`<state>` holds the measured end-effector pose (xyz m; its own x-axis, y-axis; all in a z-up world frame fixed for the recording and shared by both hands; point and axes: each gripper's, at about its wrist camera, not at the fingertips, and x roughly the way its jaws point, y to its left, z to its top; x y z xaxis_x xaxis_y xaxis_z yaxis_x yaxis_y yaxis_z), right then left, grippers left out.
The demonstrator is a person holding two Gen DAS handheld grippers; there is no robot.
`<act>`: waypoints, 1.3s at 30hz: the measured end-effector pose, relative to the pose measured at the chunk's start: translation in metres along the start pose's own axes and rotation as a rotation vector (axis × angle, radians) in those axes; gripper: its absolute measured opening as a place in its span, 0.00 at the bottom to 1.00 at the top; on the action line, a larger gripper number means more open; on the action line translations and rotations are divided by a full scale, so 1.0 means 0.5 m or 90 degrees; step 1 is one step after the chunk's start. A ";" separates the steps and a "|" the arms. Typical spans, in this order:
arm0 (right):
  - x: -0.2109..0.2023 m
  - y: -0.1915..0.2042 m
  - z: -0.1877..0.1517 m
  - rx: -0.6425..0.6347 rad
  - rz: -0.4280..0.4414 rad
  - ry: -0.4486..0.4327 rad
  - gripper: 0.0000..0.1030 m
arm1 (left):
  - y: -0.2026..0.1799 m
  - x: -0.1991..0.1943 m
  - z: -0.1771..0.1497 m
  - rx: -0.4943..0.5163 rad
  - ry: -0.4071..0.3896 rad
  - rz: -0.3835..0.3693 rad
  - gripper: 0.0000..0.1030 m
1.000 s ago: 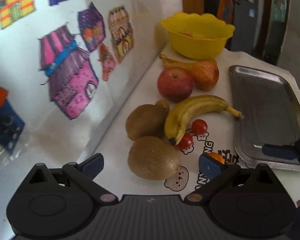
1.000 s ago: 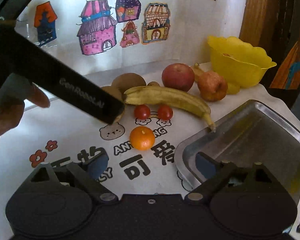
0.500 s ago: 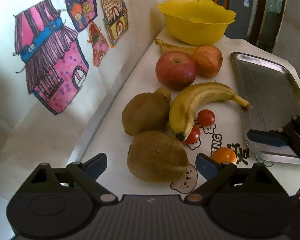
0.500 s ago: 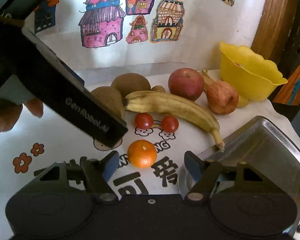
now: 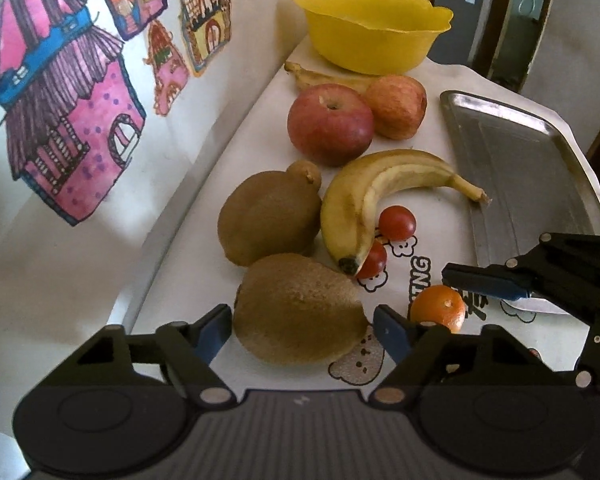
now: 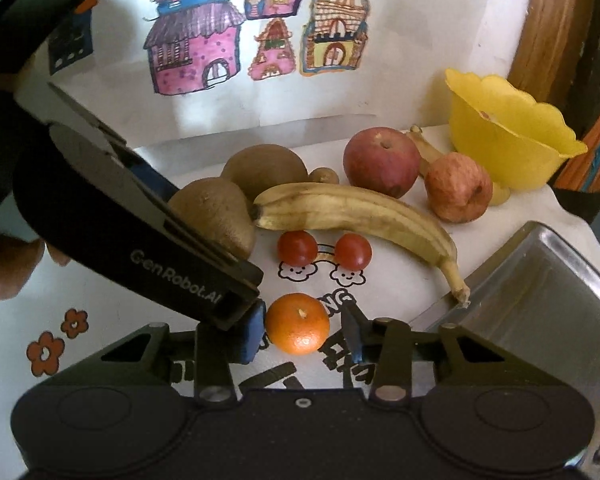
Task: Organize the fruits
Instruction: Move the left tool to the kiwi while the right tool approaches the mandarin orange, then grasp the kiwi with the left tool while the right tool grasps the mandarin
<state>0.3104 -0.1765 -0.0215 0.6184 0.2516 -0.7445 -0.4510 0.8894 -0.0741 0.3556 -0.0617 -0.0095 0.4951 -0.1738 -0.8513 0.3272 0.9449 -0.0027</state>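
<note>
You can read "GenRobot.AI" on the left hand-held gripper, left of frame. Tablecloth print on the desk shows "TNG", lower centre; the other characters are unreadable.

A brushed metal tray with a dull sheen sits on a white printed cloth, beside a smooth, glossy yellow plastic bowl. Fuzzy, matt brown kiwis contrast with shiny cherry tomatoes, a waxy red apple and a dimpled mandarin. Paper drawings cover the wall.
</note>
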 end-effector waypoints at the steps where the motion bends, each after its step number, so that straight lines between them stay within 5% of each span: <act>1: 0.000 -0.002 -0.001 0.008 0.001 0.000 0.42 | 0.001 0.002 0.000 0.001 0.003 -0.001 0.73; 14: 0.001 -0.027 -0.005 0.081 0.042 0.002 0.34 | -0.002 0.017 0.009 -0.007 0.007 0.000 0.69; 29: -0.039 -0.035 -0.011 0.089 0.072 0.003 0.34 | -0.003 -0.028 -0.016 -0.090 0.051 0.022 0.68; 39: -0.136 -0.169 -0.021 0.141 -0.011 -0.022 0.34 | -0.108 -0.065 0.054 -0.079 -0.001 -0.016 0.68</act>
<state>0.2995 -0.2730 0.0285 0.6479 0.2447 -0.7214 -0.2900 0.9549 0.0635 0.3436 -0.1144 0.0325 0.4887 -0.1978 -0.8497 0.2369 0.9675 -0.0889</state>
